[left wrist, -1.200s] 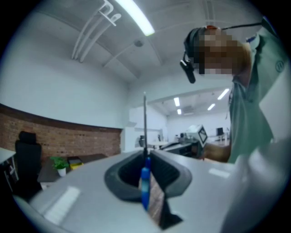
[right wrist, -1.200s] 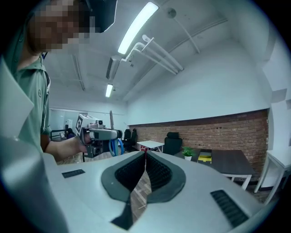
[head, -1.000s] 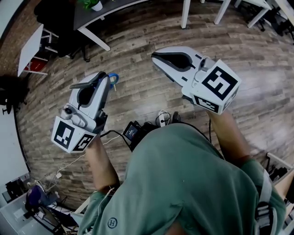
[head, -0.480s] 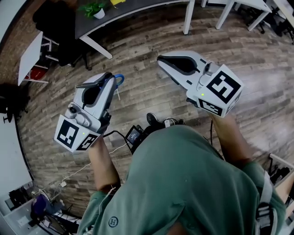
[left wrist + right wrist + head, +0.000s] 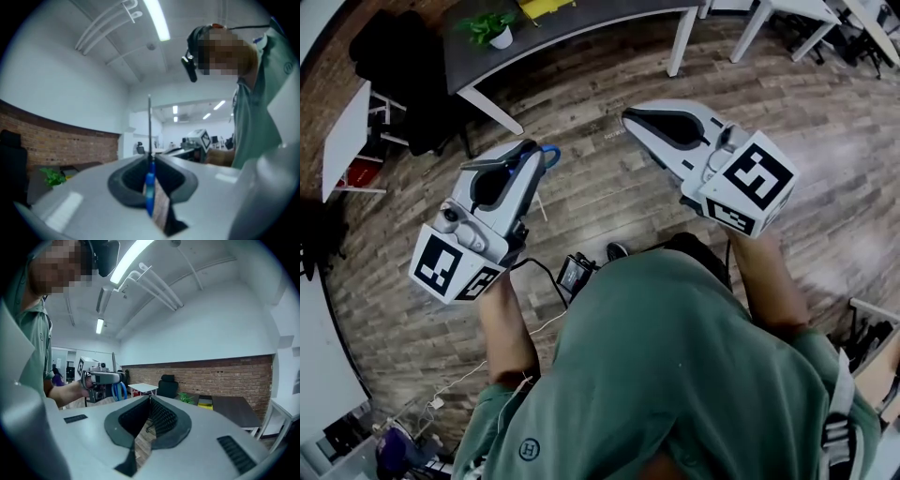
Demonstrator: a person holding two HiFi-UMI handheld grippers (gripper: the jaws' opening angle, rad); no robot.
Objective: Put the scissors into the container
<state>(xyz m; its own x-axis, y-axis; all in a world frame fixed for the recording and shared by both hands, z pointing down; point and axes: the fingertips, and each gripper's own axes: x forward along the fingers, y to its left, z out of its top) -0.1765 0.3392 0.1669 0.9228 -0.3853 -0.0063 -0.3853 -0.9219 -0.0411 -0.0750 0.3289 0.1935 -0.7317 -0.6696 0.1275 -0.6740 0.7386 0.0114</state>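
Note:
Blue-handled scissors are clamped in my left gripper, which is shut on them. In the left gripper view the blue handle sits between the closed jaws and the thin blade points straight up. My right gripper is held to the right at about the same height, shut with nothing in it. The right gripper view shows its jaws meeting at the tips, and beyond them the left gripper with the scissors. Both grippers hang over the wooden floor. No container is clearly visible.
A dark table stands ahead, carrying a potted plant and a yellow object. A white table is at the left, and white table legs are at the top right. A black chair stands by the brick wall.
The view has moved forward over the floor, bringing the dark table with the plant further into frame. Both grippers keep their pose, and the scissors stay clamped in the left one.

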